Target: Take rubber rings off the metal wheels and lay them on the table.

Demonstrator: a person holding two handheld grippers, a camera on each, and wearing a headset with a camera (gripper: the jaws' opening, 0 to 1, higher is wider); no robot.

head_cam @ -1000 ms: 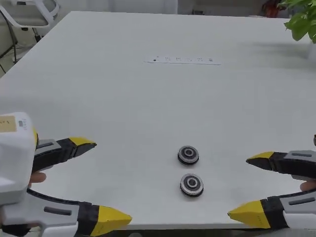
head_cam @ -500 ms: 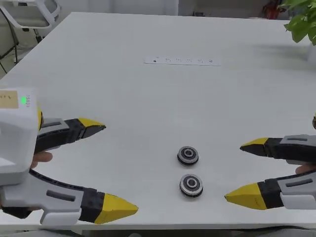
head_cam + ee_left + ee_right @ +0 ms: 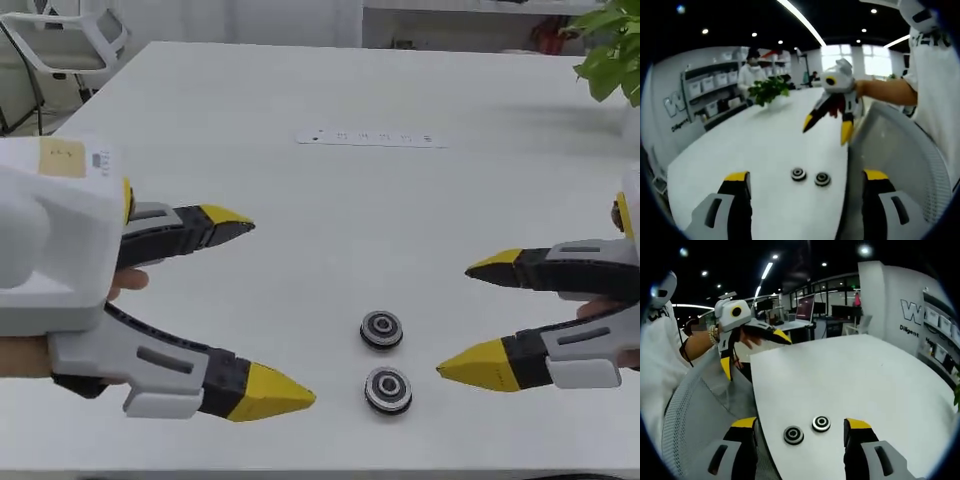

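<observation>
Two small metal wheels with dark rubber rings lie flat on the white table [image 3: 330, 210] close to its front edge, the far wheel [image 3: 381, 329] and the near wheel [image 3: 388, 390]. My left gripper [image 3: 265, 310] is open, to their left and apart from them. My right gripper [image 3: 455, 320] is open just to their right, touching nothing. In the left gripper view the wheels [image 3: 798, 174] [image 3: 822, 179] sit between my own jaws, with the right gripper [image 3: 826, 132] beyond. The right gripper view has the wheels [image 3: 793, 435] [image 3: 821, 423] between its jaws and the left gripper [image 3: 755, 357] beyond.
A white strip with small markings [image 3: 370, 138] lies mid-table. Green plant leaves [image 3: 610, 45] hang over the far right corner. An office chair [image 3: 70, 35] stands at the far left. A mesh chair back [image 3: 900, 150] is beside the table's front edge.
Both grippers have moved up and inward toward the wheels, still open. The wheels have stayed put; the head camera has tilted a little.
</observation>
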